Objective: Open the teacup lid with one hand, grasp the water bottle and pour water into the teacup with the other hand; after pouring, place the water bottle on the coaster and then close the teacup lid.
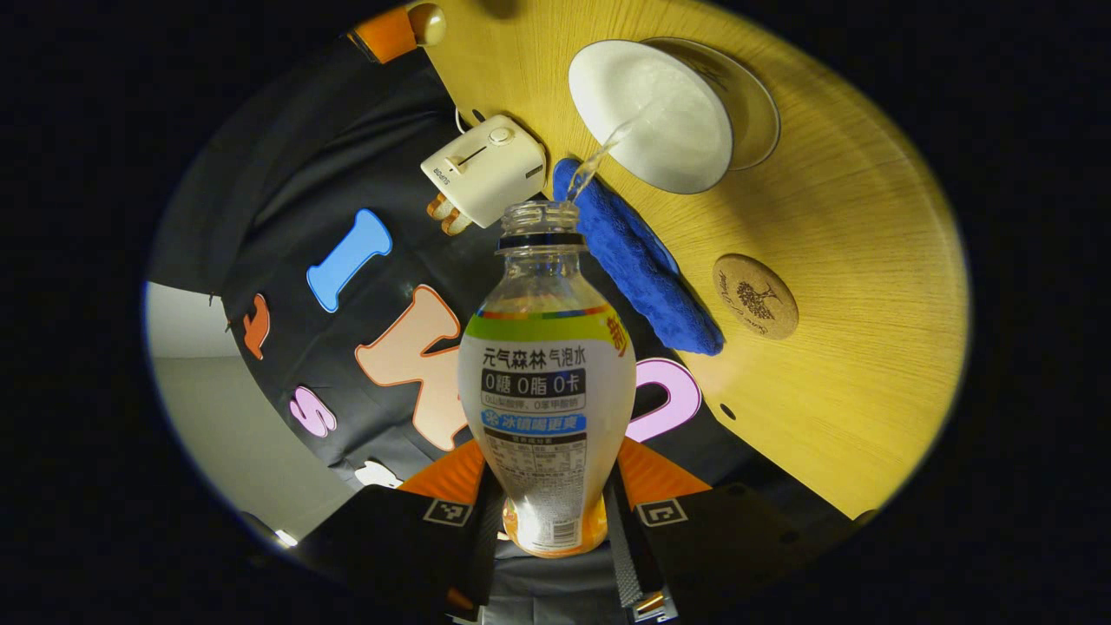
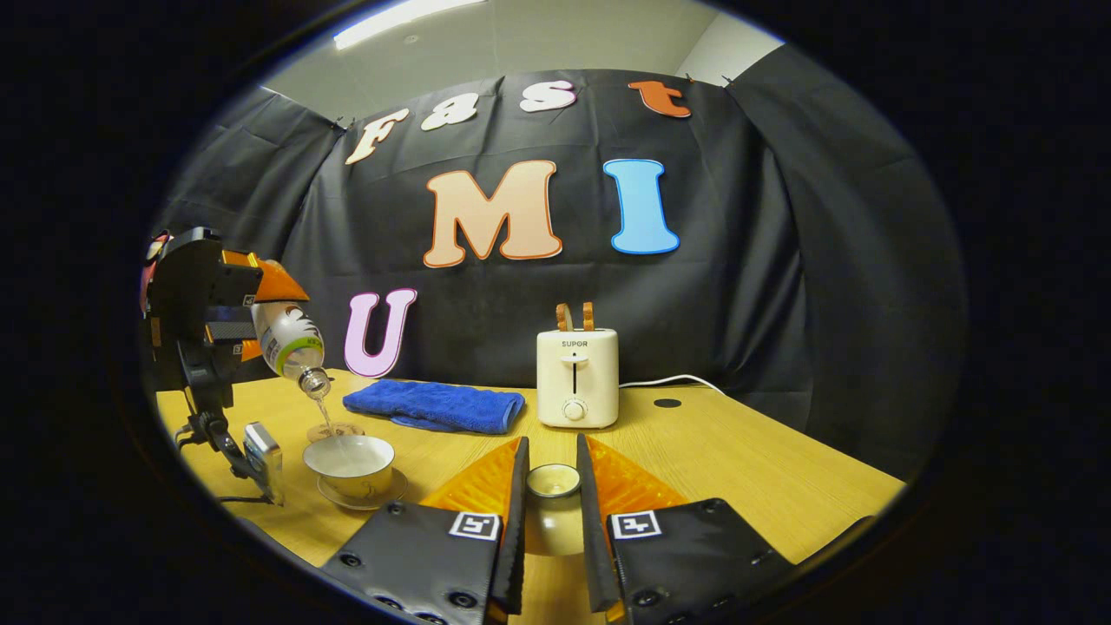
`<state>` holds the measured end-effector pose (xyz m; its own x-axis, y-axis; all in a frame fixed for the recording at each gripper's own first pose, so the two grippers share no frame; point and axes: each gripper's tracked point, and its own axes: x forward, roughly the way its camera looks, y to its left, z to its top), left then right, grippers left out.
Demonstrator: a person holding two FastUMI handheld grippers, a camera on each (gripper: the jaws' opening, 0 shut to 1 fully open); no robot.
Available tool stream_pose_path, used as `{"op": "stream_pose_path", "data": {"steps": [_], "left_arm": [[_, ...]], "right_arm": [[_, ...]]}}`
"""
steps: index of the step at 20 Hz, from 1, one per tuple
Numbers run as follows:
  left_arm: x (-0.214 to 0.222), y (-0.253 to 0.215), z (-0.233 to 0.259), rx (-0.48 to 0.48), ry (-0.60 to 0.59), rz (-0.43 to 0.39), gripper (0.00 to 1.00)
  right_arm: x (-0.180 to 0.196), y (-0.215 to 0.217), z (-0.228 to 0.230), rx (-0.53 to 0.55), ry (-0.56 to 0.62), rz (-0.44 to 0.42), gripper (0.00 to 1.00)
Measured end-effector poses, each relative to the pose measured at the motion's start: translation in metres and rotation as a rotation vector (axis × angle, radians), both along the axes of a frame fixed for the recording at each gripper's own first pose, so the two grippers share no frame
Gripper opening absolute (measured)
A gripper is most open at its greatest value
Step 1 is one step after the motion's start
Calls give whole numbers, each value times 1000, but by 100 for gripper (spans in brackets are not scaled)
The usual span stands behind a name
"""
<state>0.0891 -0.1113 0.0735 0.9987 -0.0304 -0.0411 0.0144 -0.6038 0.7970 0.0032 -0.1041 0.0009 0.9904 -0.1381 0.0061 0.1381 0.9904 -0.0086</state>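
In the left gripper view my left gripper (image 1: pixel 553 508) is shut on the lower body of a clear water bottle (image 1: pixel 547 365), which is uncapped and tilted. A thin stream of water (image 1: pixel 608 148) runs from its mouth into the white teacup (image 1: pixel 651 113) on a glass saucer (image 1: pixel 759 113). The round cork coaster (image 1: pixel 755 297) lies bare beside the cup. In the right gripper view my right gripper (image 2: pixel 552 473) is shut on the teacup lid (image 2: pixel 555 521), held low over the table, right of the open teacup (image 2: pixel 351 460). The left gripper (image 2: pixel 260 325) tips the bottle (image 2: pixel 291 343) above the cup.
A folded blue towel (image 2: pixel 434 405) lies behind the cup and a cream toaster (image 2: pixel 577 378) stands at the back of the wooden table (image 2: pixel 738 469), its cord trailing right. A small device on a stand (image 2: pixel 260 460) sits left of the cup.
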Motion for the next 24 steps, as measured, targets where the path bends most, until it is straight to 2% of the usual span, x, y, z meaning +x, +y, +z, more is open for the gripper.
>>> {"op": "stream_pose_path", "data": {"steps": [6, 12, 15, 18, 21, 23, 24], "left_arm": [[-3, 6, -4, 10, 8, 2, 53], [-3, 15, -25, -135, 64, -4, 53], [-5, 22, -51, -388, 158, 8, 54], [-10, 24, -57, -638, 196, 20, 53], [-13, 25, -59, -944, 222, 38, 55], [-11, 26, -58, -1166, 236, 43, 50], [-8, 27, -58, -1271, 238, 46, 52]], "right_arm": [[1, 0, 0, 0, 0, 2, 32], [1, 0, 0, 0, 0, 2, 32], [1, 0, 0, 0, 0, 4, 32], [1, 0, 0, 0, 0, 4, 32], [1, 0, 0, 0, 0, 5, 32], [2, 0, 0, 0, 1, 7, 32], [2, 1, 0, 0, 1, 8, 32]]}}
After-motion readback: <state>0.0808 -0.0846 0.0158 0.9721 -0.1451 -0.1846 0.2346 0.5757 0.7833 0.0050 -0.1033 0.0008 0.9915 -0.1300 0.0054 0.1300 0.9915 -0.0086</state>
